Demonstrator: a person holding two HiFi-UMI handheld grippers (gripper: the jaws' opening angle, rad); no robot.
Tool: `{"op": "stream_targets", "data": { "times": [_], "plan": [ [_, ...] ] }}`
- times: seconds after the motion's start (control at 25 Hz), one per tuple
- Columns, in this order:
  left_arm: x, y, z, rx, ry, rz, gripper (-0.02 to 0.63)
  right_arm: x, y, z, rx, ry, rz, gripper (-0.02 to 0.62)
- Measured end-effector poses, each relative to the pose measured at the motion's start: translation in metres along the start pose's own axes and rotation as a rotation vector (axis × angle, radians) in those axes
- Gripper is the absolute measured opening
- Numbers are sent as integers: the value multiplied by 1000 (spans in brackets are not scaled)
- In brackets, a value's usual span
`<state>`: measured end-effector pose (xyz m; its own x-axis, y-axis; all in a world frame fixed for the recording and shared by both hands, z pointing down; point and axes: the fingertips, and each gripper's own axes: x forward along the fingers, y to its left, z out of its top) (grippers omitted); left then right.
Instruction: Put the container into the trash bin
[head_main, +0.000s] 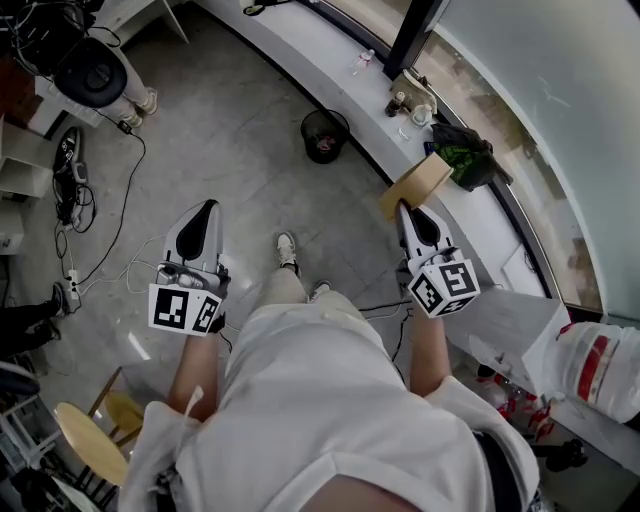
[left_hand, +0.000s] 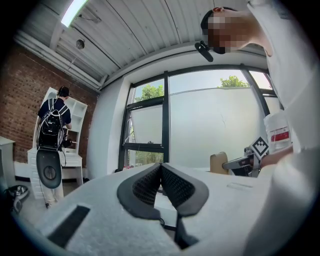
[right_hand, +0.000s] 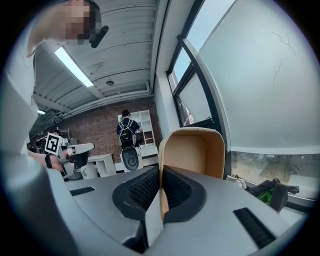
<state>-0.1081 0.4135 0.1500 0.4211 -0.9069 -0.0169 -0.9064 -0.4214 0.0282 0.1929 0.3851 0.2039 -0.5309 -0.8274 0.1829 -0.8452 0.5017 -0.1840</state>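
right of centre in the head view, right gripper (head_main: 408, 212) is clamped on one wall of the tan container (head_main: 417, 185). container sticks out past the jaw tips, tilted, off the floor, just beside the long grey window ledge (head_main: 330, 60). right gripper view: jaws pinched on the thin tan wall, open cavity of the container facing the camera just to the frame right of the pads. left gripper (head_main: 207, 208) sits left of centre, jaws together with nothing between them; left gripper view shows the pads meeting at the tips. black trash bin (head_main: 325, 135) stands on the floor at upper centre, close against the ledge, well apart from the container, up and to the frame left of it. dark bag with green (head_main: 465, 155) on the ledge, upper right, near the container. wooden stool (head_main: 85, 440) lower left. person with backpack (left_hand: 52, 125) at white shelves by a brick wall, left of the left gripper view.
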Motion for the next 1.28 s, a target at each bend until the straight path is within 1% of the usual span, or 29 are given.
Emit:
{"op": "stream_targets", "data": {
  "times": [0.16, 0.32, 0.52, 0.6, 0.72, 0.84, 0.96, 1.08, 1.2, 1.28],
  "plan": [
    [28, 16, -19, -34, 24, -6, 17, 33, -8, -7, 6, 41, 10, 17],
    [80, 40, -42, -91, 44, -30, 17, 83, -19, -6, -13, 88, 22, 17],
    [162, 84, -48, -108, 38, -78, 17, 167, -45, 24, -59, 119, 27, 17],
    [190, 103, -58, -131, 51, -89, 17, 197, -54, 37, -70, 119, 17, 17],
    [217, 123, -67, -161, 81, -129, 17, 224, -64, 48, -71, 136, -18, 18],
    [253, 143, -61, -143, 66, -170, 17, 250, -74, 65, -74, 120, -45, 18],
    [285, 147, -48, -143, 35, -188, 17, 266, -88, 77, -88, 117, -52, 18],
    [311, 141, -48, -159, 37, -197, 17, 279, -107, 78, -64, 127, -53, 18],
    [334, 138, -47, -150, 37, -174, 17, 299, -130, 73, -49, 145, -19, 18],
    [343, 139, -46, -140, 46, -137, 17, 312, -145, 70, -46, 161, 16, 18]
  ]
}}
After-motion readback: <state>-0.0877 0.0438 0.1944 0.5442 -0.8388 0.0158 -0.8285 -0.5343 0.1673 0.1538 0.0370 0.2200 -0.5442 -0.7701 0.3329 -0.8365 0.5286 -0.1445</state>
